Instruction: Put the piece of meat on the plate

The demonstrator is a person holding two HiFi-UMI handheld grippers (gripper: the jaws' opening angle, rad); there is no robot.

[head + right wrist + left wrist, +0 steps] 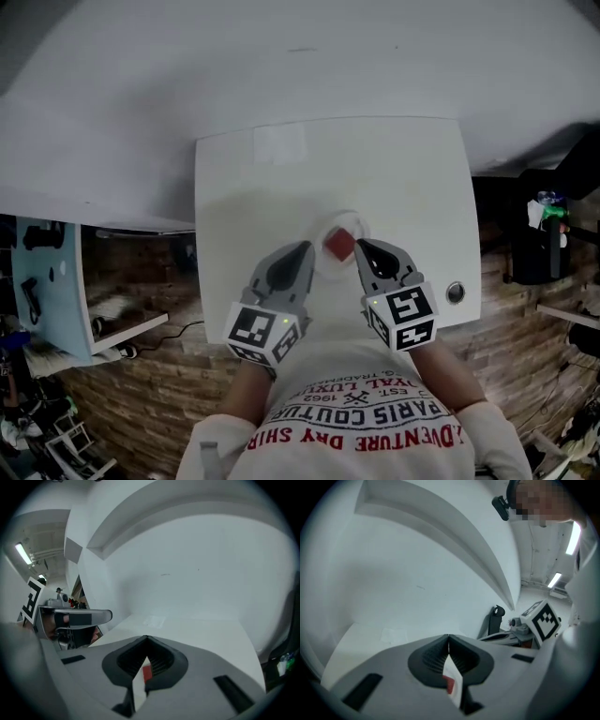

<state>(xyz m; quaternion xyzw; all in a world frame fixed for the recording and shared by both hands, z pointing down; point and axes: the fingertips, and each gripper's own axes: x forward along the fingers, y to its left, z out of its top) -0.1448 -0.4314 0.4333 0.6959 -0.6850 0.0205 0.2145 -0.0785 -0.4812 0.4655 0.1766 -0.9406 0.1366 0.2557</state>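
Observation:
The red piece of meat point(339, 244) lies on a small white plate point(347, 218) near the front of the white table point(253, 187). In the head view the plate sits between my two grippers, which point away from me. My left gripper point(306, 247) is at the plate's left edge and my right gripper point(360, 244) at its right edge. Both are shut with nothing between the tips. In the left gripper view, the left gripper point(448, 637) has its jaws meeting, and the meat point(449, 685) shows through the slit below them. In the right gripper view, the right gripper point(146, 639) looks the same, with the meat point(146, 672) below.
A round metal fitting point(456, 292) sits at the table's front right corner. A faint paper rectangle point(281, 145) lies at the far edge. A light blue shelf point(42, 281) stands left of the table, and a black stand with a bottle point(544, 234) stands to the right.

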